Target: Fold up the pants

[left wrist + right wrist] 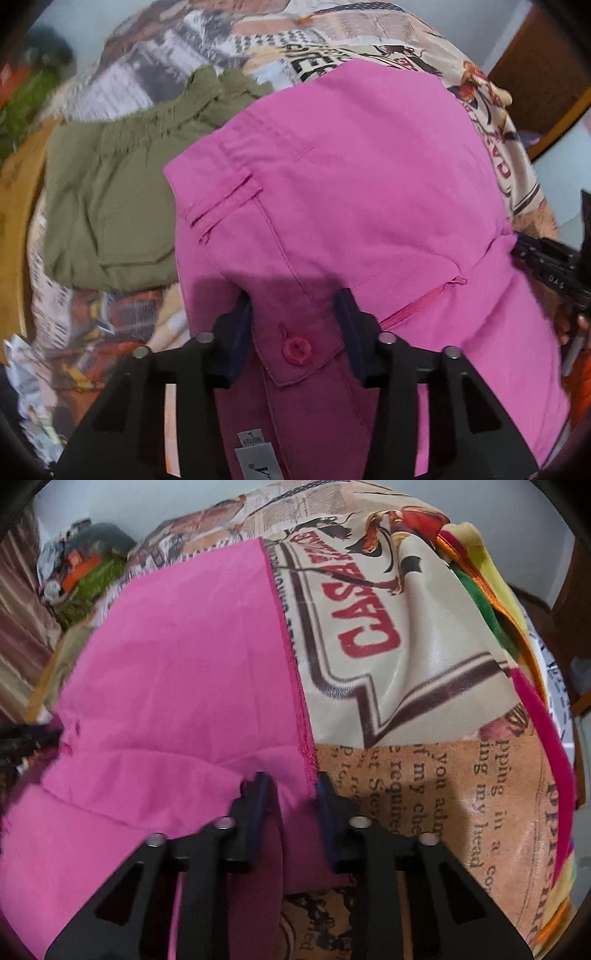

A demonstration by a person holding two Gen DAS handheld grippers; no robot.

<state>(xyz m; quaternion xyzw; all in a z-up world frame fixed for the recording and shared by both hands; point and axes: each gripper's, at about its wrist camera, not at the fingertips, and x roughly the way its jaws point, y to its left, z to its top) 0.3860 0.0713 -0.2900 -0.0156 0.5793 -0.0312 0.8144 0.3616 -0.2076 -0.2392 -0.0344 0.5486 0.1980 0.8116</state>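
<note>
- In the left wrist view, nearest the lens, the left gripper [295,325] stands with its fingers [236,332] spread, and the waistband of the pink pants [351,192] runs up between them.
- The pants' button [295,348] sits in the gap, clear of both fingers; whether either pad touches the cloth at the sides I cannot tell, as shadow covers that patch.
- A label [255,458] shows at the bottom edge, cut off and too blurred to read.
- The pants fill the middle and right of that frame, spread over a printed cover [351,29]; a zip [413,306] runs just right of the fingers.
- Olive shorts [110,206] lie at the left, touching the pants' left edge and partly under it.
- At the right edge a black tool [554,269], most likely the other gripper, and a bit of a hand [569,325] are cut off by the frame.
- In the right wrist view the right gripper [290,794] has its fingers [255,805] close together but not touching, with the pants' [177,672] hemmed edge lying in the narrow gap; whether they pinch it cannot be told.
- There the pants cover the left and centre; the cover [406,664], with red lettering, takes the right.
- The upper left of both frames is smeared: a green and orange heap [85,568] cannot be made out.
</note>
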